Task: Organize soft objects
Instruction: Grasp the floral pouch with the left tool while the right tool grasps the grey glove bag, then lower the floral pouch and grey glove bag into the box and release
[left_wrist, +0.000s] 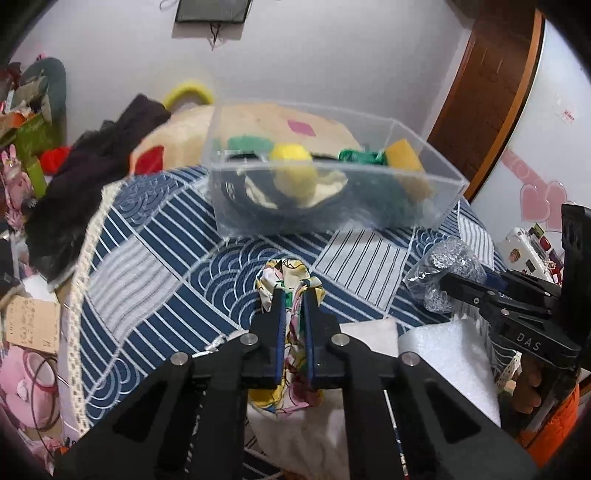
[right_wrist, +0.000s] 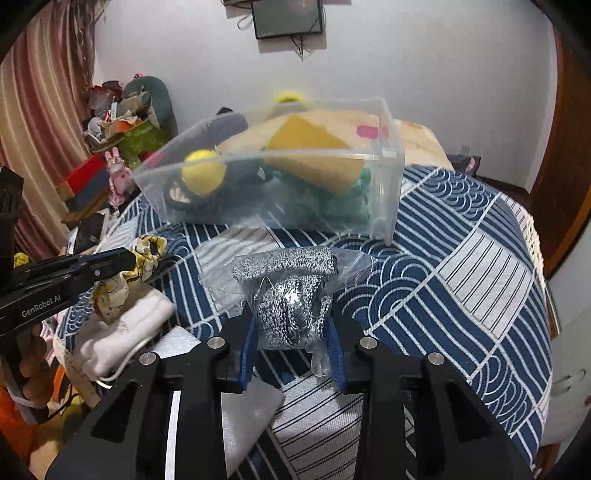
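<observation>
A clear plastic bin (left_wrist: 436, 192) (right_wrist: 388, 192) stands on the blue patterned bedspread and holds a yellow ball (left_wrist: 293, 166), a yellow sponge (right_wrist: 314, 155) and green cloth (left_wrist: 360, 157). My left gripper (left_wrist: 293, 295) is shut on a floral yellow-and-white cloth (left_wrist: 284, 273), which also shows in the right wrist view (right_wrist: 147, 251). My right gripper (right_wrist: 291, 321) is shut on a silver-grey knitted item in a clear bag (right_wrist: 291, 295), seen in the left wrist view too (left_wrist: 443, 266). Both are held in front of the bin.
A white folded towel (right_wrist: 125, 325) and white foam sheet (left_wrist: 450, 362) lie at the bed's near edge. A beige plush with coloured patches (left_wrist: 177, 144) and dark clothing (left_wrist: 99, 166) lie behind the bin. Clutter fills the left side; a wooden door (left_wrist: 491, 96) stands right.
</observation>
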